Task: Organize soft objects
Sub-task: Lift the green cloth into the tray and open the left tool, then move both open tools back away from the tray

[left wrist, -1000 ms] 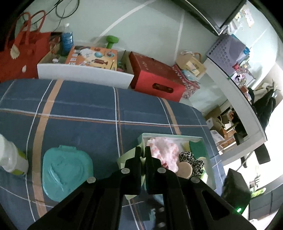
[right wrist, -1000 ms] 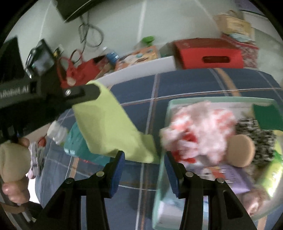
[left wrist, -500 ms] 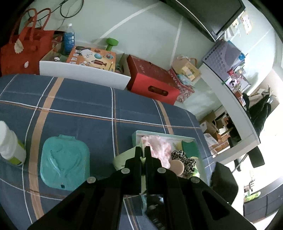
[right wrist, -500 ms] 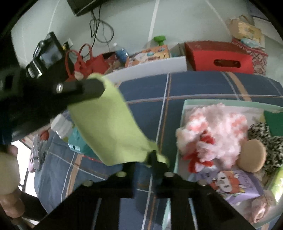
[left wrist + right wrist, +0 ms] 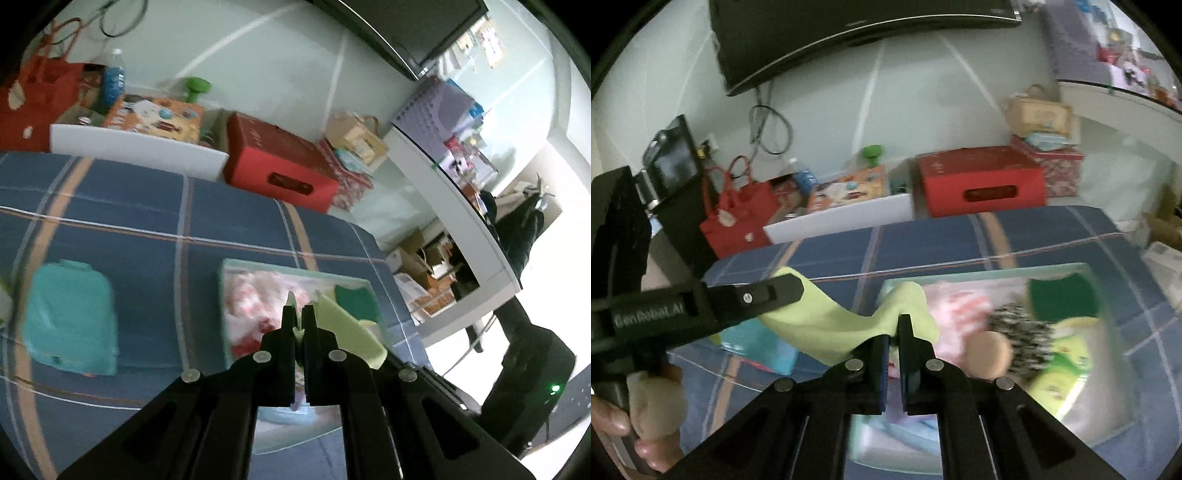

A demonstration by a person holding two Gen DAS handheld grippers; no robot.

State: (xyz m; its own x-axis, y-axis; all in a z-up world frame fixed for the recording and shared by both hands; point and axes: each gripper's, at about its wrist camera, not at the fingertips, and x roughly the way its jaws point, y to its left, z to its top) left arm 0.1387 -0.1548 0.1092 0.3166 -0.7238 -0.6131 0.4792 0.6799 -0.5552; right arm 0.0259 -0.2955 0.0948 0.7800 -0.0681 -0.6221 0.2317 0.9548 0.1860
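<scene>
Both grippers hold one light green cloth (image 5: 827, 325) above the left edge of a pale green tray (image 5: 982, 274). My left gripper (image 5: 300, 314) is shut on one corner of the cloth (image 5: 347, 332); it also shows in the right wrist view (image 5: 790, 286). My right gripper (image 5: 894, 332) is shut on the opposite corner. The cloth hangs stretched between them. The tray holds a pink fluffy item (image 5: 960, 306), a leopard-print item (image 5: 1019, 325), a round beige puff (image 5: 990, 356), a dark green cloth (image 5: 1063, 295) and a yellow-green packet (image 5: 1067, 369).
The tray sits on a blue plaid bed cover (image 5: 129, 221). A teal wipes pack (image 5: 70, 314) lies to the left of the tray. Beyond the bed stand a red box (image 5: 280, 166), a white box (image 5: 136, 147) of toys and a red bag (image 5: 731, 218).
My right gripper has shut on the cloth's free corner. Both grippers have lifted and moved right, so the cloth now hangs over the tray's left part.
</scene>
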